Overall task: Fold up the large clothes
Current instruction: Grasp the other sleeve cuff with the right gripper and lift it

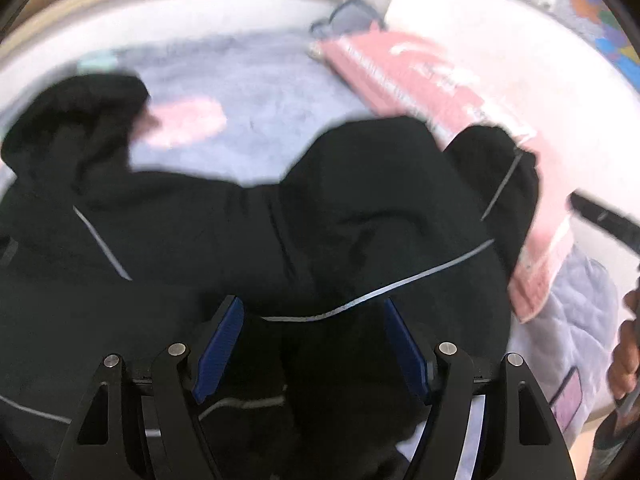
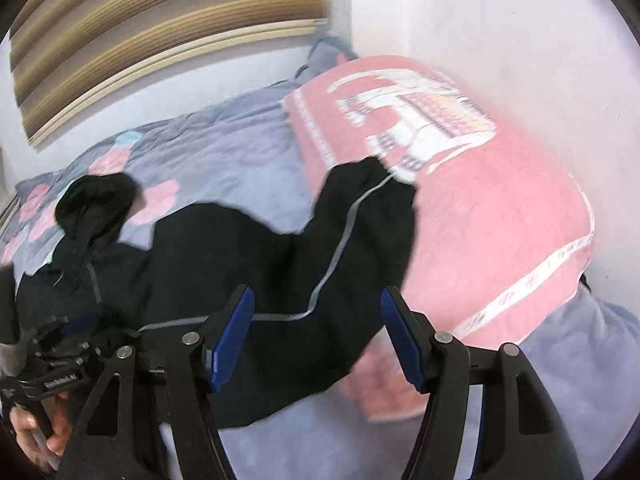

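A bed carries everything, covered by a lavender-grey quilted bedspread (image 2: 240, 160) printed with pink flower shapes (image 2: 156, 200) and pale blue touches. Spread across its near part lies a black jacket (image 2: 224, 256) with thin reflective grey piping, rumpled, one sleeve end bunched at the far left and another reaching onto the pink pillow (image 2: 480, 216). That pillow, with a white printed design and white-lettered edging, rests on the bedspread at the right, against the white wall. The left wrist view shows the same jacket (image 1: 280, 232) over the bedspread (image 1: 256, 92).
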{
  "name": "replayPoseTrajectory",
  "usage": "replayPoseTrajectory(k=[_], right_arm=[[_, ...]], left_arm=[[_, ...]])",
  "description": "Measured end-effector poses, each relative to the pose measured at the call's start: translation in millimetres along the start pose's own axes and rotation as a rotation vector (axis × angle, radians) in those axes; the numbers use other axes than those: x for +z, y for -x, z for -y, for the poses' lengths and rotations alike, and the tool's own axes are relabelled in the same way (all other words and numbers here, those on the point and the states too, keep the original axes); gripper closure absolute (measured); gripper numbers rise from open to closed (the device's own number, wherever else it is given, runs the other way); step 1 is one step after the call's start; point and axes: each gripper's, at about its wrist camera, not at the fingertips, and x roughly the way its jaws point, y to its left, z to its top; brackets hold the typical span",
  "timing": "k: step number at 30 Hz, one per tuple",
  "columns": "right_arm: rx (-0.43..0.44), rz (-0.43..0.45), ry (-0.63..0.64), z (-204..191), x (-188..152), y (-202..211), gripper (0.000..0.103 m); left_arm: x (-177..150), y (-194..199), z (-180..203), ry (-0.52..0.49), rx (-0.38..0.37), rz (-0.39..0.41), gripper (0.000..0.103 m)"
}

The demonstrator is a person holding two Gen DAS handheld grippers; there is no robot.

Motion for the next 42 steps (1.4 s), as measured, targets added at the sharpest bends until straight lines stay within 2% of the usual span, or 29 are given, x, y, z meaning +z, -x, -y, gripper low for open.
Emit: replayPoseTrajectory(k=[3,10,15,17,18,19,20,22,26,29,32,34,37,39,42], right_arm=[[-0.015,0.007,-0.023,19.7,9.2,-14.2,0.030],[-0.023,0.003,-0.068,48.2,23.0,-57.8,0.027],[-0.038,-0.034,-0.131,55.6,31.6,-99.4,0.024],[-0.019,-0.051,-0.130,52.0,33.4,-114.2,0.025],[-0.021,-0.054,-0.111,47.9,34.2,-117.5,0.027],[-0.021,-0.050,-0.076,40.7,35.0,-119.2,0.048],[-0.012,-0.049,-0.049,34.8,35.4,-118.6,0.062],[-0.007,-0.013,-0.019,26.6,34.4,-108.7,0.075],[-0.088,0.093,0.046,18.6,31.4,-68.7,0.082],[-0.144,0.168,0.036,37.1,33.5,-28.6,0.082],[-0.197,0.211,0.012,61.6,33.6,-0.2,0.082],[-0.183,0.190,-0.036,79.1,30.5,4.0,0.082],[-0.199,0.128,-0.066,91.1,15.1,-12.8,0.082],[-0.184,0.079,-0.076,96.5,3.4,-28.3,0.082],[-0.182,0.038,-0.077,96.8,-4.7,-40.5,0.082]], left_arm=[[-7.8,-30.1,-1.3,-0.010,0.036,-0.042,0.030],[-14.6,-32.1,0.1,-0.045,0.041,-0.005,0.029],[-21.3,-33.9,9.6,-0.091,0.087,0.016,0.027],[-23.1,-33.7,12.3,-0.104,0.099,0.021,0.027],[-23.6,-33.5,13.0,-0.106,0.101,0.023,0.027],[-23.7,-33.7,13.2,-0.106,0.101,0.023,0.027],[-23.7,-33.7,13.0,-0.105,0.100,0.023,0.027],[-22.2,-33.4,14.6,-0.101,0.097,0.025,0.027],[-20.6,-16.6,14.8,-0.095,0.054,0.062,0.027],[-15.2,8.1,19.8,-0.072,-0.026,0.112,0.027],[-6.2,18.4,29.7,-0.050,-0.051,0.144,0.027],[-2.9,5.2,35.4,-0.046,-0.056,0.095,0.027],[-11.8,-56.9,38.3,-0.063,0.047,-0.138,0.027],[-17.0,-61.9,45.9,-0.111,0.097,-0.125,0.027],[-14.8,-44.5,47.7,-0.121,0.061,-0.103,0.027]])
